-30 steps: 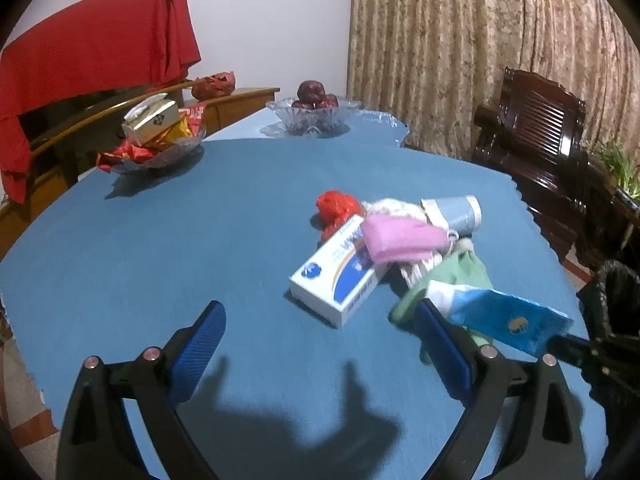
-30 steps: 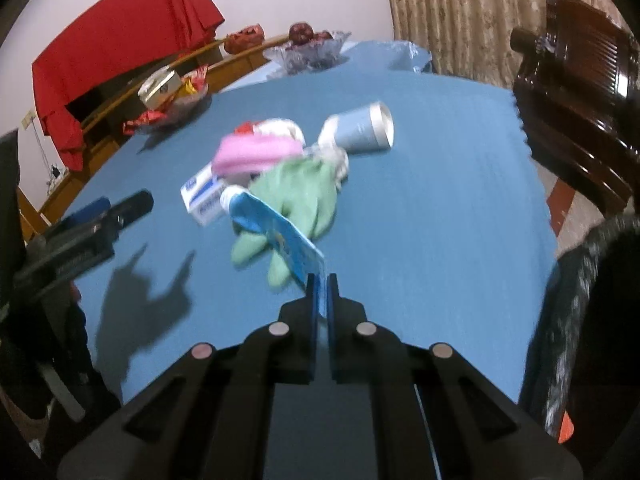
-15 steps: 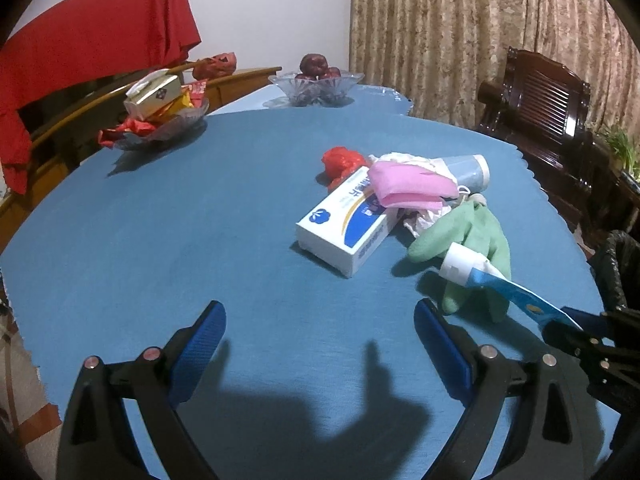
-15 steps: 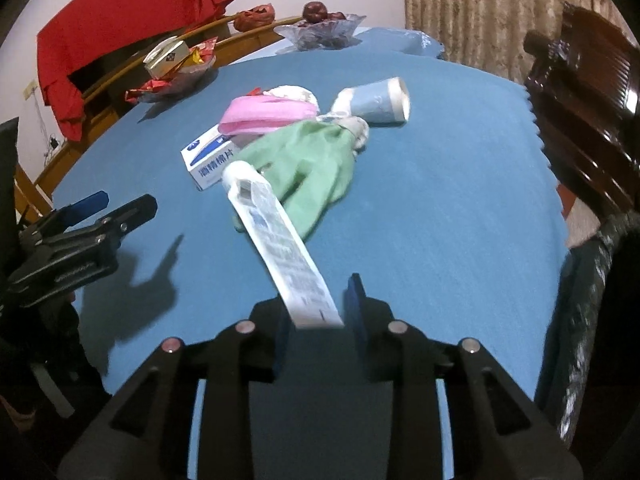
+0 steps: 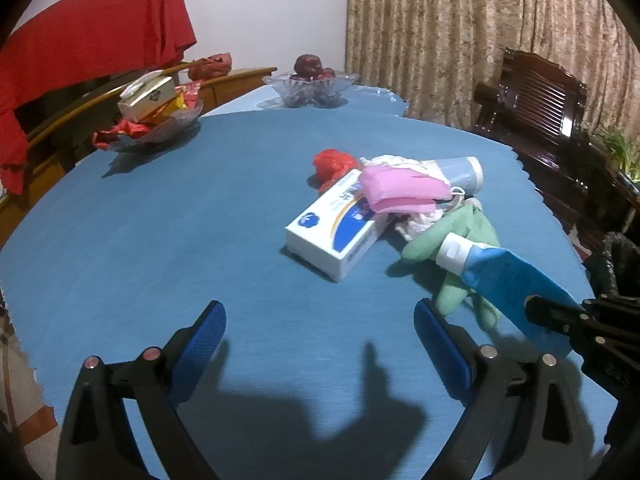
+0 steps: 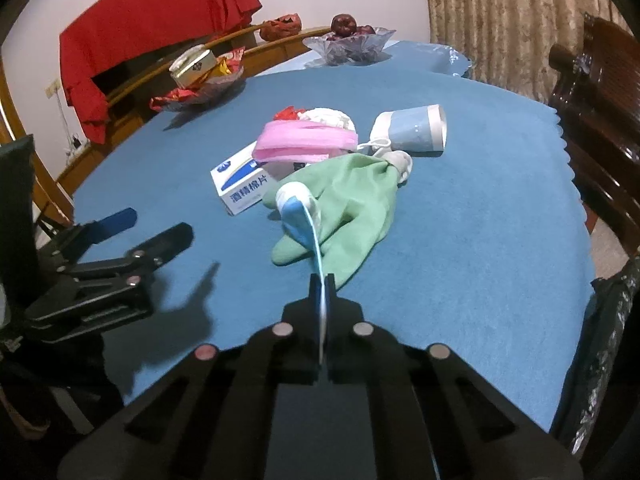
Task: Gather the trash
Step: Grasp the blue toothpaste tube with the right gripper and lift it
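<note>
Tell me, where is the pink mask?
In both views the pink face mask lies mid-table atop the trash pile, draped over the far end of the white and blue box, beside the tipped-over paper cup.

matt blue cloth table cover (image 5: pixel 160 240), glossy plastic tube (image 5: pixel 508 276), rubbery green glove (image 6: pixel 352 200), glossy cardboard box (image 5: pixel 336 232), dark polished wood chair (image 5: pixel 536 108)

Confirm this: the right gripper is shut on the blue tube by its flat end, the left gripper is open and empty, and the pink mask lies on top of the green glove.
One thing is wrong. The pink mask lies on the white box, not on the green glove; the right wrist view shows it. The rest stands: the right gripper is shut on the blue tube by its flat end, and the left gripper is open and empty.
</note>
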Available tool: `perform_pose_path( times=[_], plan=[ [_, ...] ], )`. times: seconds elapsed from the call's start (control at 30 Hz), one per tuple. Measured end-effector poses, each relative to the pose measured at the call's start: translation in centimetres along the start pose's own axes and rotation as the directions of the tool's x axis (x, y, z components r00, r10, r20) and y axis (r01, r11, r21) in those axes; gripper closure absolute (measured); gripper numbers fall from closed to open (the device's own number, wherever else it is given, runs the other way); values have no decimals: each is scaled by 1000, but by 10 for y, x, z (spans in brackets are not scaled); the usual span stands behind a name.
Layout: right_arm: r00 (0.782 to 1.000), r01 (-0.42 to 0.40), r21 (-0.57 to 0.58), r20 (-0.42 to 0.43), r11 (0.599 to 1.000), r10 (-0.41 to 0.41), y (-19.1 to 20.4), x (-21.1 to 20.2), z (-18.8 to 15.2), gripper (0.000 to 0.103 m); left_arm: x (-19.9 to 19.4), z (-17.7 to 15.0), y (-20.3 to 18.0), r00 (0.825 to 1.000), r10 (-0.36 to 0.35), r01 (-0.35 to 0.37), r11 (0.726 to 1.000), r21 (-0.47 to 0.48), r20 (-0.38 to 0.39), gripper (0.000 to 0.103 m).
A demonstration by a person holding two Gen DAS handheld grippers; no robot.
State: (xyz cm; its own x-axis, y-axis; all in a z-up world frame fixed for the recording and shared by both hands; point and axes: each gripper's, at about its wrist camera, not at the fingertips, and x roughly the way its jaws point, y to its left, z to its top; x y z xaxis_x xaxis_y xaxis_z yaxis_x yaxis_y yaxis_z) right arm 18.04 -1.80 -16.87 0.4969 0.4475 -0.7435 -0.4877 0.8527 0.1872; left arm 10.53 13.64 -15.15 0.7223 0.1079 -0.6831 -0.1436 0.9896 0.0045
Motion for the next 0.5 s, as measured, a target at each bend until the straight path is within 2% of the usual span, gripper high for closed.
perform_pose_path(
  times=[0.3, 0.5],
  plan=[
    [995, -42, 66, 92, 997, 36, -13, -47, -8, 102, -4, 5, -23, 999, -42, 42, 999, 27, 10, 10],
    [993, 19, 157, 115, 987, -38, -41, -63, -16, 102, -4, 9, -45, 997, -75, 75, 996, 40, 13, 12]
  ],
)
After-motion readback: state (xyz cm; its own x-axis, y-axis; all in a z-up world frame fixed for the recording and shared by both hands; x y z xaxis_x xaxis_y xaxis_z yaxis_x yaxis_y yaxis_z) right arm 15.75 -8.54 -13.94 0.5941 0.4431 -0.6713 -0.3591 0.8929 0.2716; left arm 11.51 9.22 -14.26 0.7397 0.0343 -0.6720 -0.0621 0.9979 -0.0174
